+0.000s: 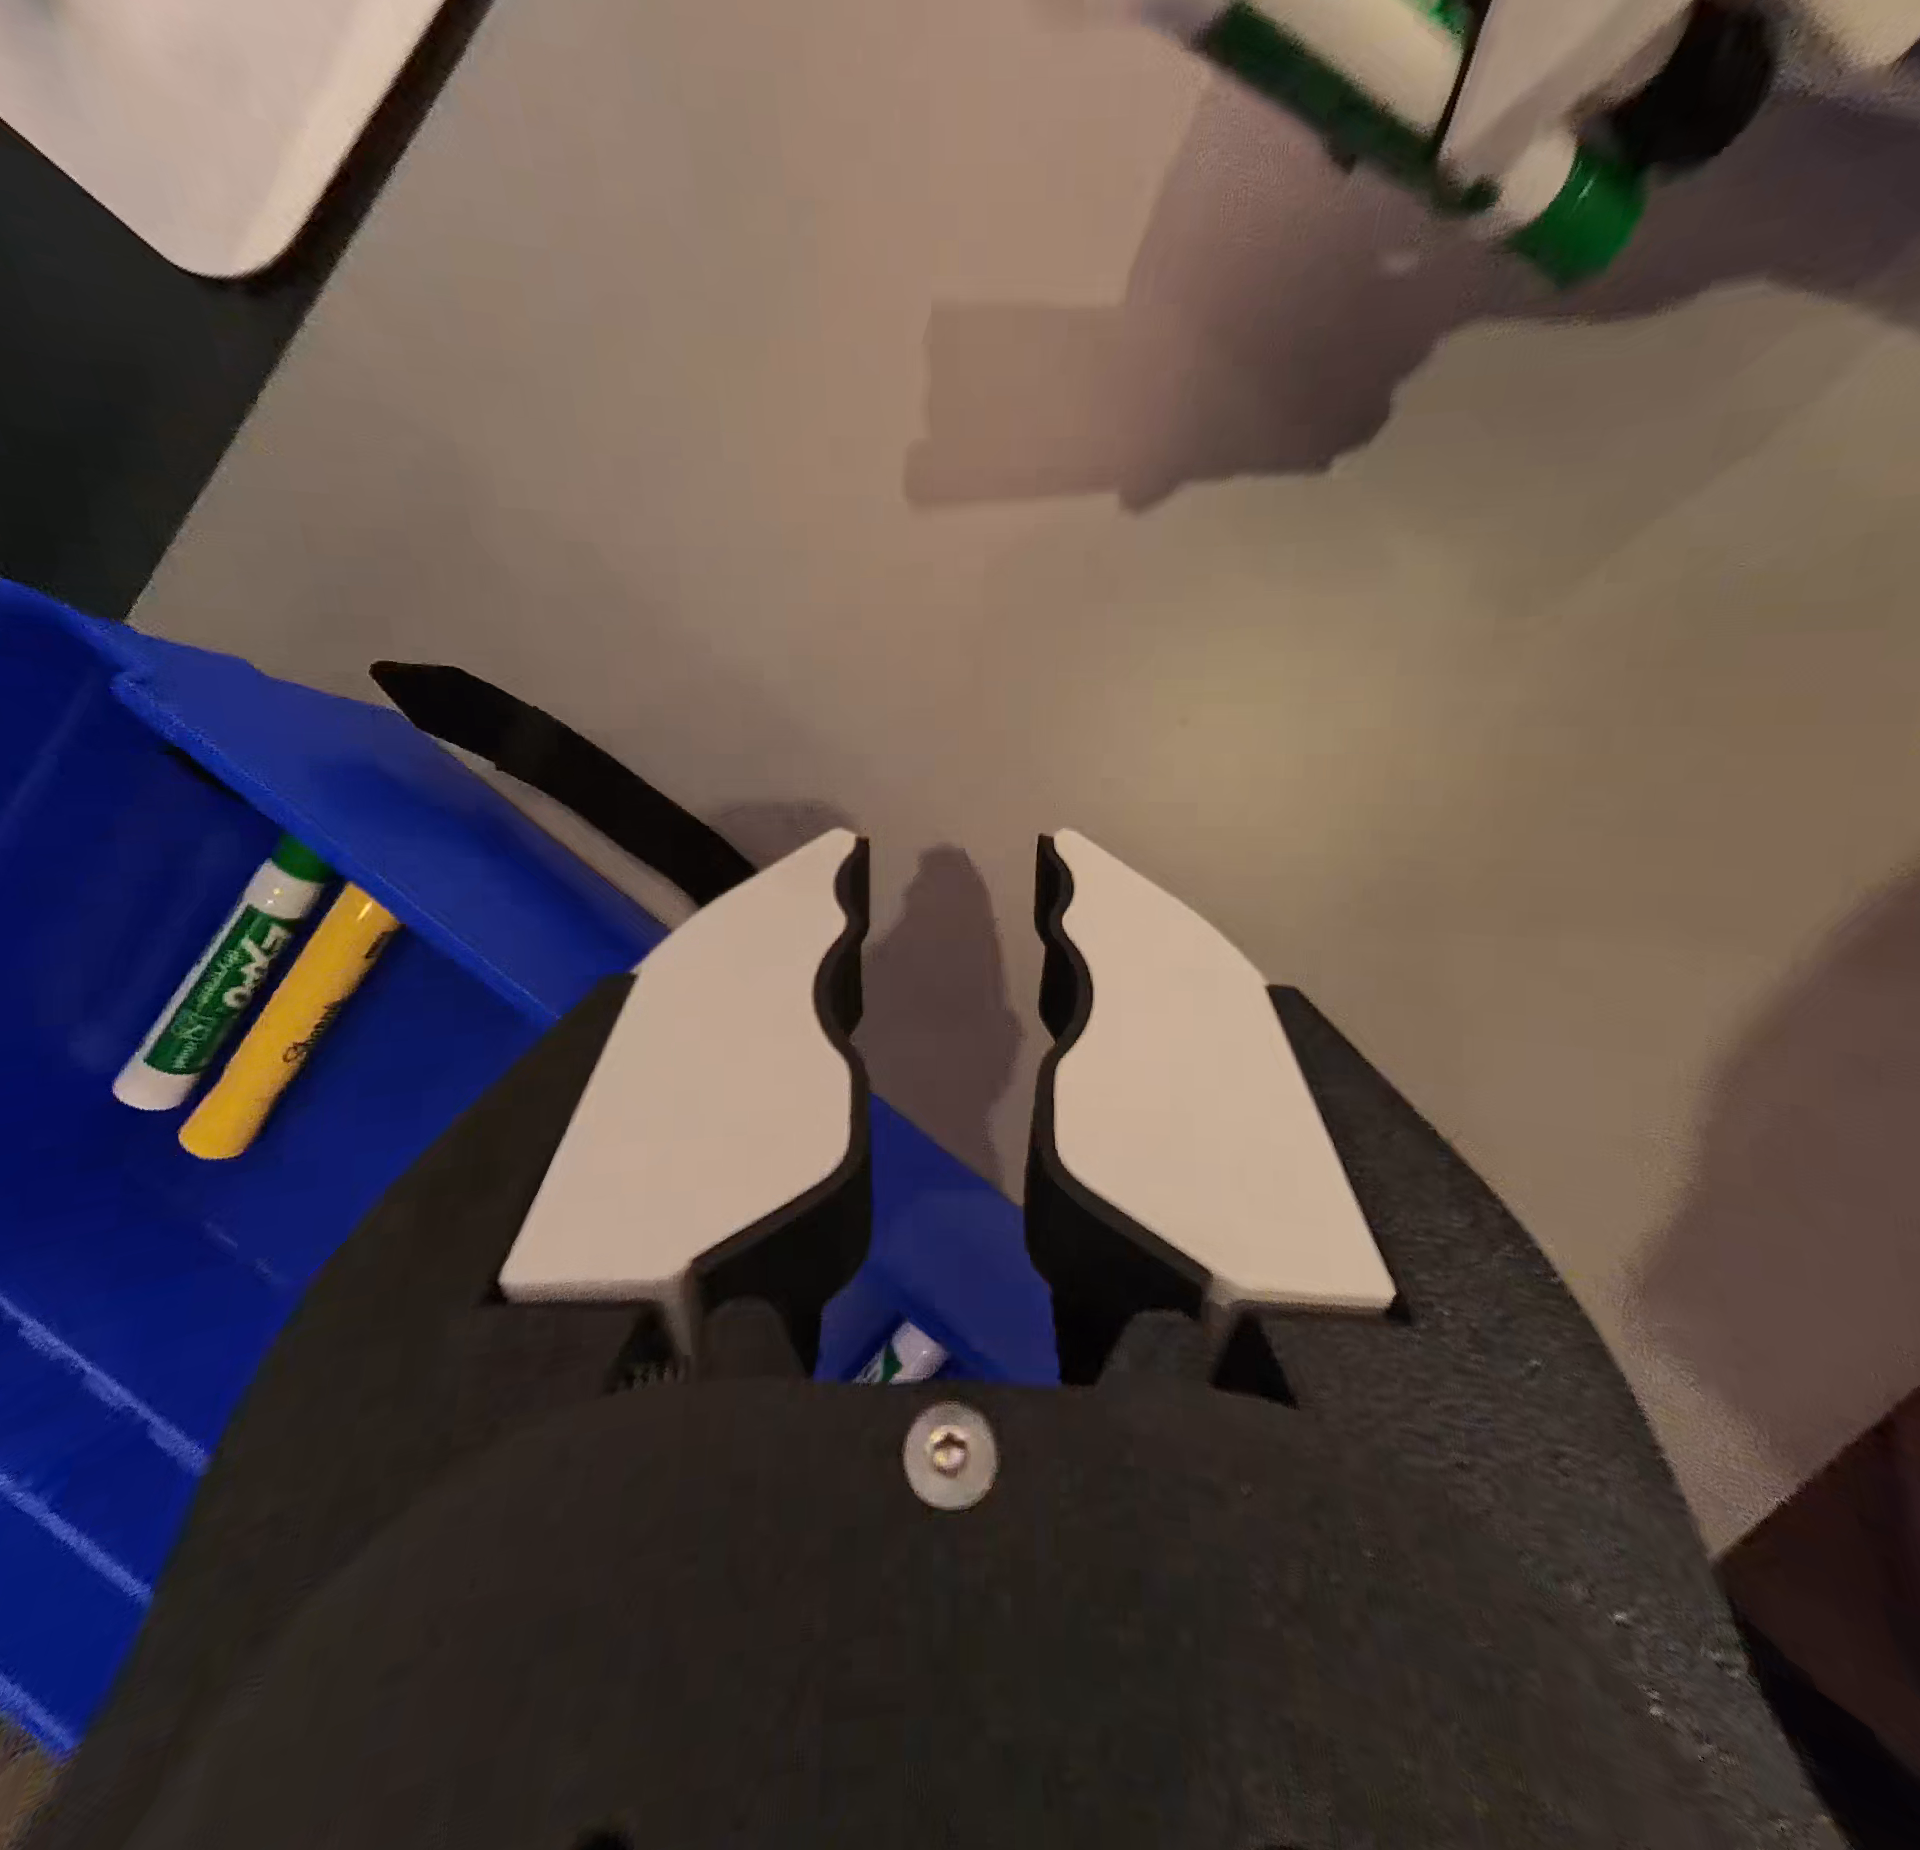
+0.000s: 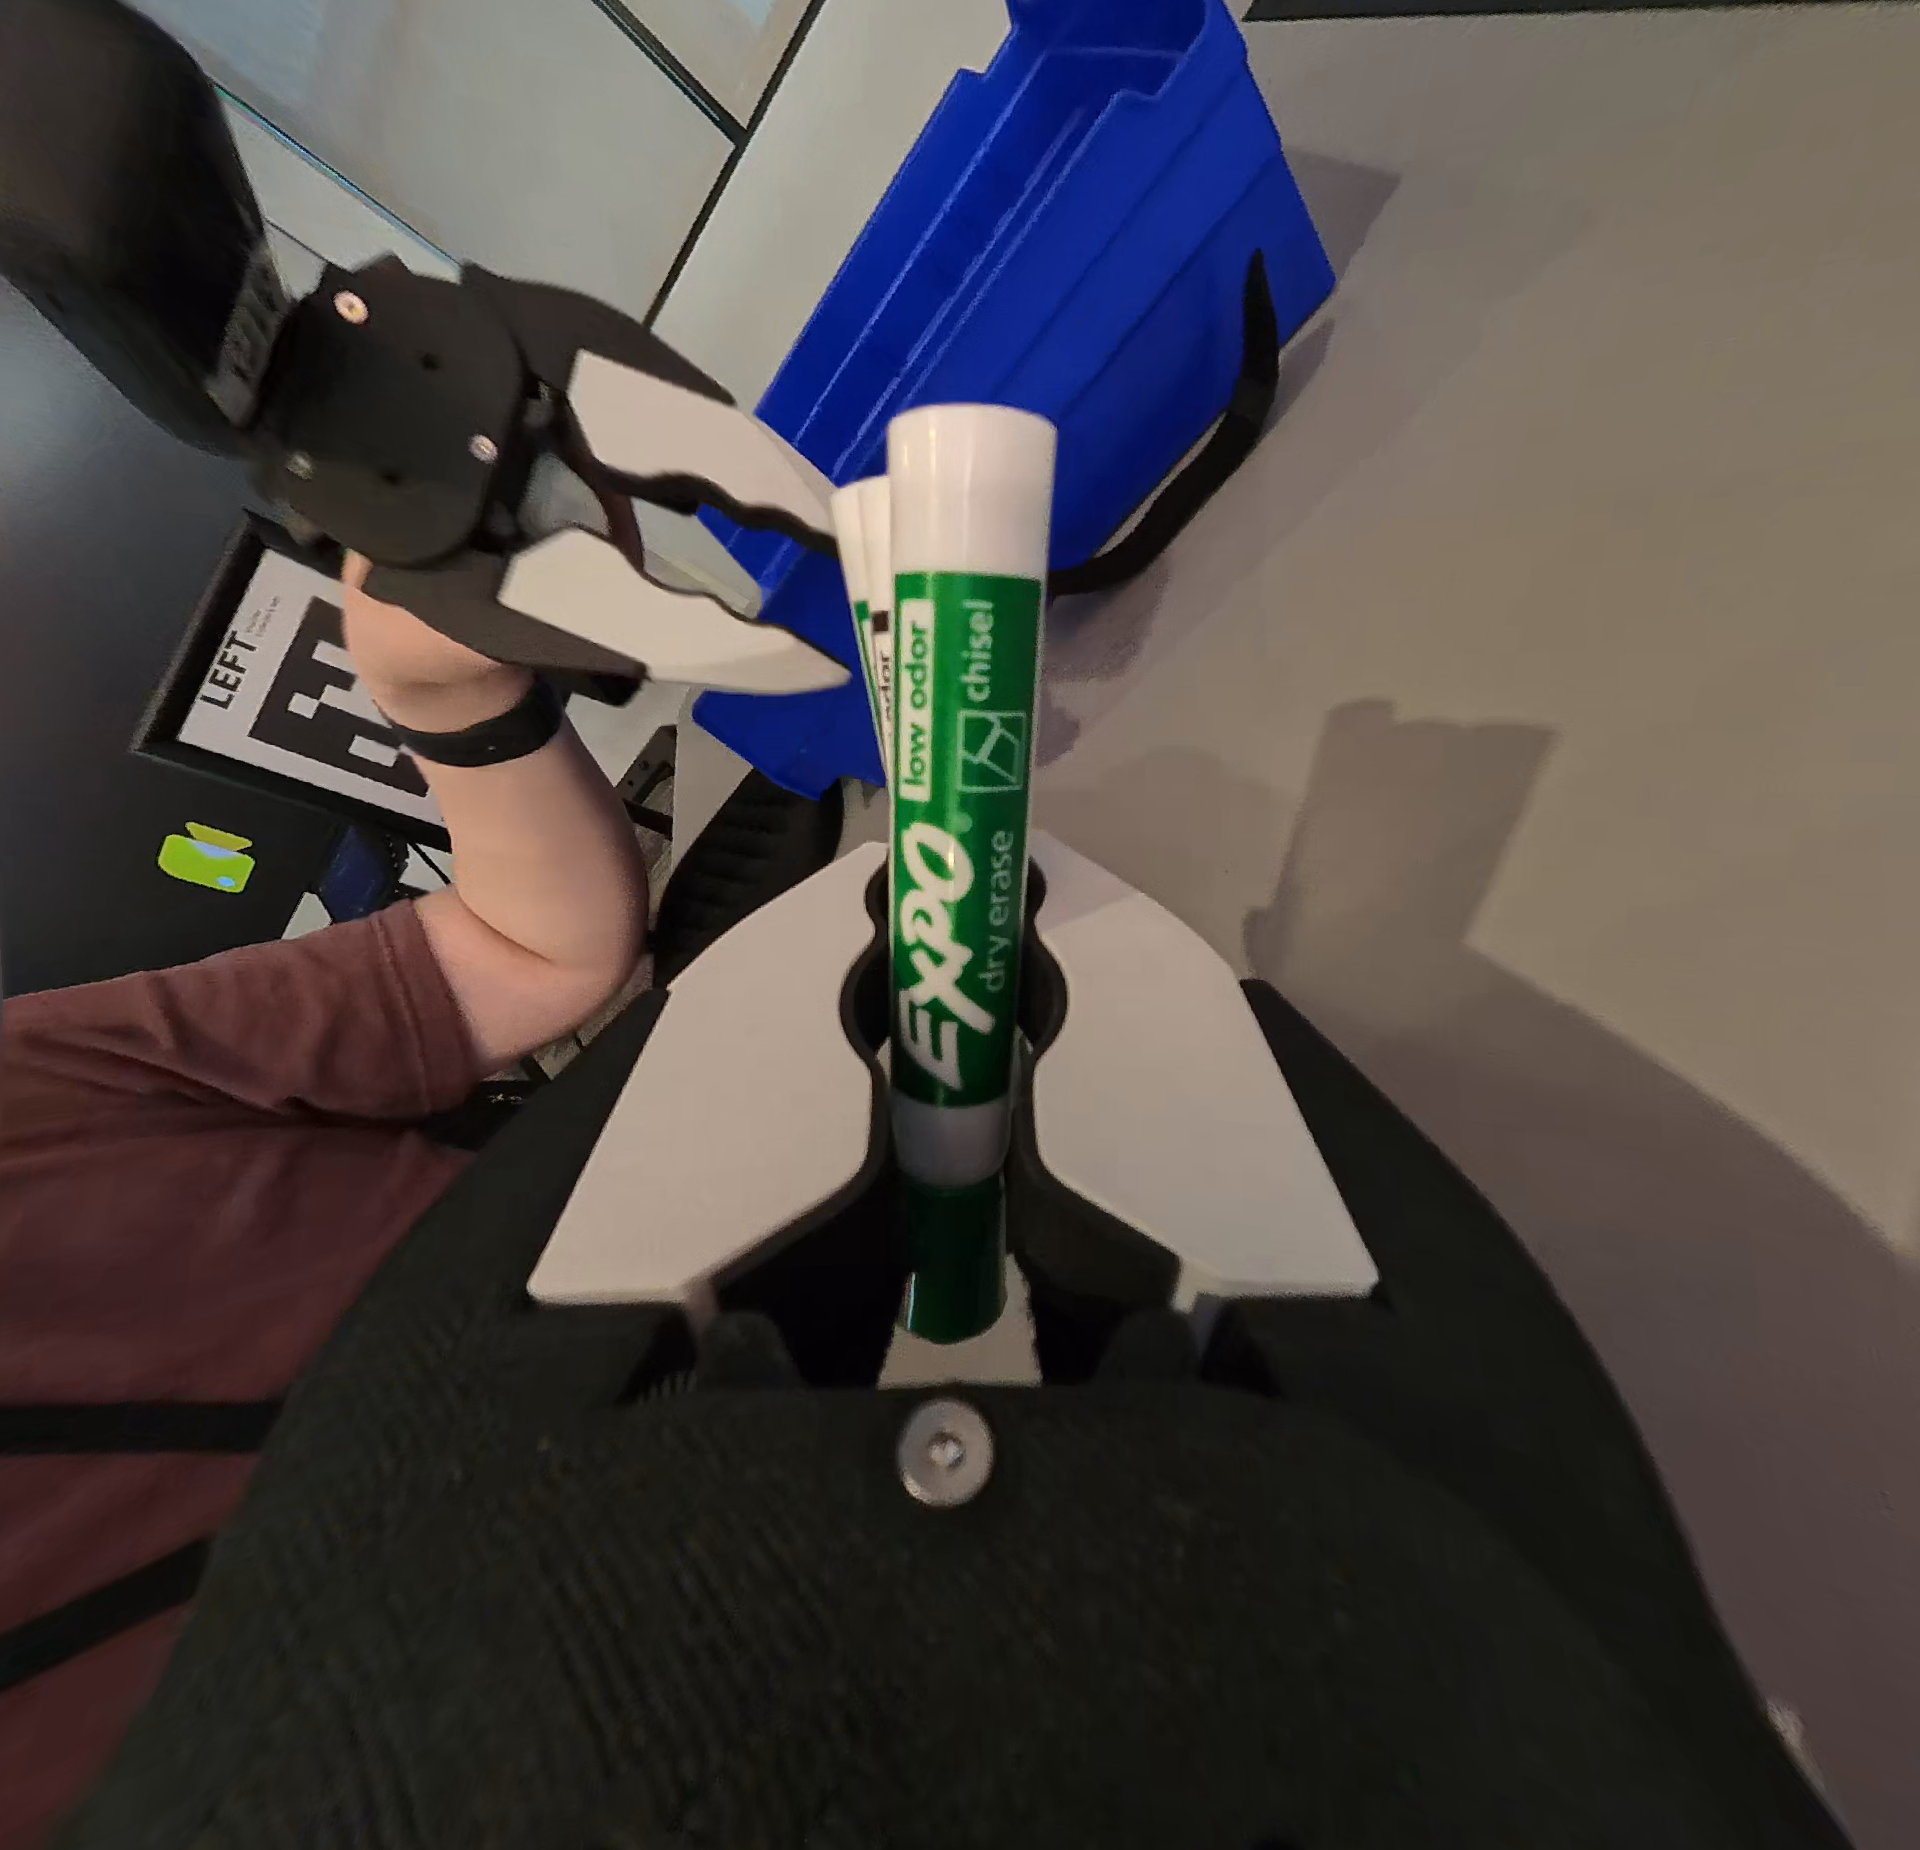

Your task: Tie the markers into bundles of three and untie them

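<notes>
inside, blue bin holding green marker, yellow marker, left hand-held gripper released, right hand-held gripper grasping markers

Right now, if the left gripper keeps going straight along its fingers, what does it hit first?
Probably just the bare grey table. The left gripper is open and empty, angled down at it. The black strap and blue bin lie left of that line; the right gripper's green markers are off to the right.

Surface: pale grey table, dark edge at 10 o'clock.
On it: blue bin at 8 o'clock; black strap just beside it.
</notes>
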`<state>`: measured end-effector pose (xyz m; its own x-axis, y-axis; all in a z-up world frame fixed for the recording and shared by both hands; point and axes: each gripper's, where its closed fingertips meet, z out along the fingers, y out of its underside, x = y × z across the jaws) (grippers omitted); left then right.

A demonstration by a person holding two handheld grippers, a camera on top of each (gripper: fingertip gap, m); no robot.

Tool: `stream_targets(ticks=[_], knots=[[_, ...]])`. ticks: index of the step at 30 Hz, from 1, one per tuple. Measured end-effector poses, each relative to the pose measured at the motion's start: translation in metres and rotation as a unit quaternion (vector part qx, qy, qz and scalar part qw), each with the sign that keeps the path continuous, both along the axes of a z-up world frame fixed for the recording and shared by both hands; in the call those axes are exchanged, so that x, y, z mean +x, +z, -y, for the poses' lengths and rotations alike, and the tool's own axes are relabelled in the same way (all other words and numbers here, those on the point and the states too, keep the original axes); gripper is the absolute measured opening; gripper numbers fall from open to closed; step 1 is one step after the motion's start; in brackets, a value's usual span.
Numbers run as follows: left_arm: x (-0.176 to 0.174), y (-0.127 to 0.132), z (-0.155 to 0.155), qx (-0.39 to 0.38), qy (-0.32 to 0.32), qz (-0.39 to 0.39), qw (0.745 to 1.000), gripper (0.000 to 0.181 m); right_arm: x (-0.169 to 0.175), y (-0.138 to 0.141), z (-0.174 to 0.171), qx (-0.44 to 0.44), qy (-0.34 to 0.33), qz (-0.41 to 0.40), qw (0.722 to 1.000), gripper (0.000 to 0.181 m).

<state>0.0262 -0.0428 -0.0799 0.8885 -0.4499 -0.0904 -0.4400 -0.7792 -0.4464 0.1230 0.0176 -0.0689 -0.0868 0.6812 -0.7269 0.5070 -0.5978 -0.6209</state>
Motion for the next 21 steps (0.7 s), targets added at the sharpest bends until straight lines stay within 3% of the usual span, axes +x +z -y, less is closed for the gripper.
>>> stream_targets(ticks=[5, 8, 16, 18, 21], knots=[[-0.024, -0.036, 0.015, -0.091, -0.032, -0.178, 0.979, 0.033, 0.001, 0.012, -0.005, -0.007, 0.001, -0.020, 1.000, 0.020], [-0.039, -0.043, 0.003, -0.064, -0.044, -0.290, 0.954, 0.031, 0.005, 0.017, -0.008, 0.004, -0.002, -0.024, 1.000, 0.020], [-0.033, -0.053, -0.004, -0.078, -0.005, -0.307, 0.948, 0.027, 0.023, 0.034, -0.016, 0.011, -0.014, -0.044, 0.999, 0.020], [-0.039, -0.052, -0.008, -0.066, -0.003, -0.344, 0.937, 0.027, 0.029, 0.040, -0.018, 0.015, -0.015, -0.049, 0.999, 0.020], [-0.049, -0.062, -0.002, -0.108, -0.001, -0.381, 0.918, 0.027, 0.037, 0.050, -0.020, 0.013, -0.014, -0.065, 0.998, 0.020]])
